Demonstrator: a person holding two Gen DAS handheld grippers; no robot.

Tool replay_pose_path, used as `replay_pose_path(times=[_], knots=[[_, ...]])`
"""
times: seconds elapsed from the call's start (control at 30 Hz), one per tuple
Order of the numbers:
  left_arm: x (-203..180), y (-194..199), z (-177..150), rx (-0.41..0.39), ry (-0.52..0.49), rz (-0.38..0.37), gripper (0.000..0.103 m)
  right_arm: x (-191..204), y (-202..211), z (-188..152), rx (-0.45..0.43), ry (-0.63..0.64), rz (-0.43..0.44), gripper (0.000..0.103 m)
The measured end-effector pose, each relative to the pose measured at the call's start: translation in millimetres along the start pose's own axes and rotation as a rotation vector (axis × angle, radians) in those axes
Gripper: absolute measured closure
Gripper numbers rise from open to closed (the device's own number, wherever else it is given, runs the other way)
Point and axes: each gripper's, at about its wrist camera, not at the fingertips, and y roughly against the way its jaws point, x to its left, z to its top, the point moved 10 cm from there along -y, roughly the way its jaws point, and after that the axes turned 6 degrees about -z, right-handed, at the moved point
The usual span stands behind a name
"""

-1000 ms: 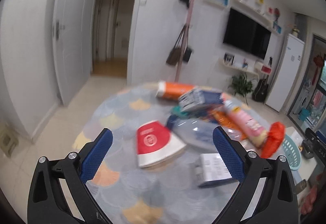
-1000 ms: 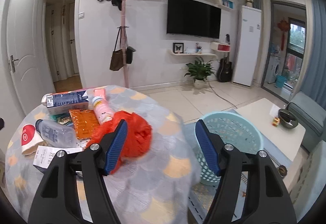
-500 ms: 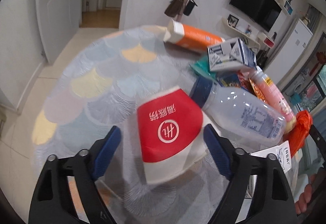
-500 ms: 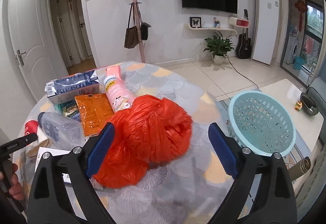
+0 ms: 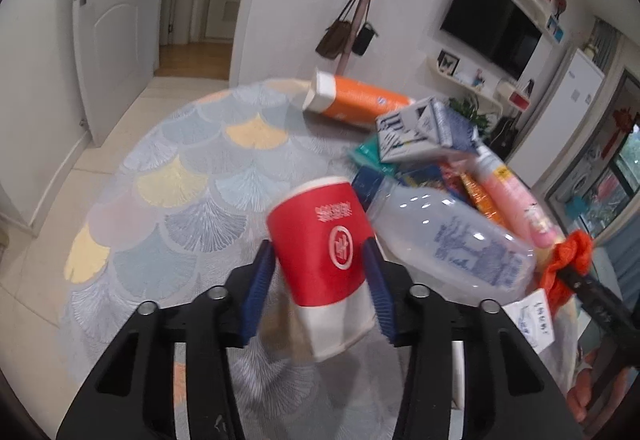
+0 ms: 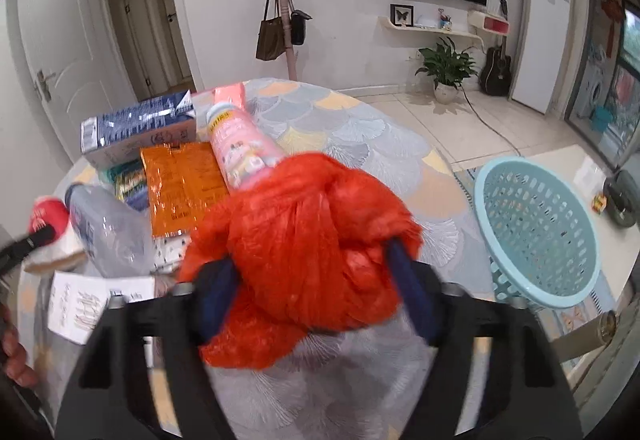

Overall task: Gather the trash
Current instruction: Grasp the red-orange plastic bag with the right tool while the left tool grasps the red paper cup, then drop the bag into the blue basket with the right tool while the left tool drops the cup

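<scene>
My left gripper point(image 5: 318, 282) is shut on a red and white paper cup point(image 5: 324, 260), lifted and tilted above the round table point(image 5: 180, 176). My right gripper point(image 6: 316, 280) is shut on a crumpled orange-red plastic bag point(image 6: 308, 240) near the table's right side. Other trash lies in a heap: a clear plastic bottle point(image 5: 448, 240), a pink bottle point(image 6: 240, 144), a blue milk carton point(image 6: 140, 128), an orange carton point(image 5: 356, 100) and an orange foil packet point(image 6: 180, 176). A light blue basket point(image 6: 536, 224) stands on the floor right of the table.
A white paper slip point(image 6: 88, 300) lies at the table's near edge. A low white table point(image 6: 592, 176) with a dark bowl point(image 6: 622, 200) stands behind the basket. A coat stand point(image 6: 284, 0) with bags, a plant point(image 6: 448, 68) and a guitar line the far wall.
Both grippers have closed: the left on the paper cup and lifted it, the right on the orange-red bag. Both were open around these things half a second ago.
</scene>
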Motion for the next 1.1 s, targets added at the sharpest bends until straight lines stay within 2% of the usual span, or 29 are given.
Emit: replay_pose_path(times=[0.03, 0.13, 0.27, 0.43, 0.6, 0.8, 1.1], knots=[[-1.9, 3.2, 1.0, -0.009, -0.004, -0.005, 0.064, -1.1, 1.2, -1.8, 0.000, -0.002, 0.009, 0.061], [-10.1, 13.0, 3.9, -0.039, -0.030, 0.007, 0.066, -7.1, 7.8, -2.3, -0.021, -0.018, 0.016, 0.068], [-23.3, 31.6, 11.7, -0.096, -0.061, 0.013, 0.066, -18.5, 22.7, 4.4, -0.061, -0.042, 0.018, 0.070], [-57.9, 61.1, 32.0, -0.192, -0.108, -0.032, 0.066, -39.4, 46.9, 21.1, -0.132, -0.077, 0.014, 0.070], [-119.9, 70.5, 47.2, -0.230, -0.180, -0.136, 0.066, -72.1, 64.6, 37.1, -0.191, -0.112, -0.018, 0.070], [-214.2, 45.5, 48.5, -0.210, -0.287, -0.256, 0.066, -141.3, 73.4, 46.4, -0.235, -0.186, -0.121, 0.070], [-348.4, -24.4, 25.9, -0.095, -0.393, -0.416, 0.066, -251.5, 62.0, 36.2, -0.223, -0.296, -0.290, 0.070]])
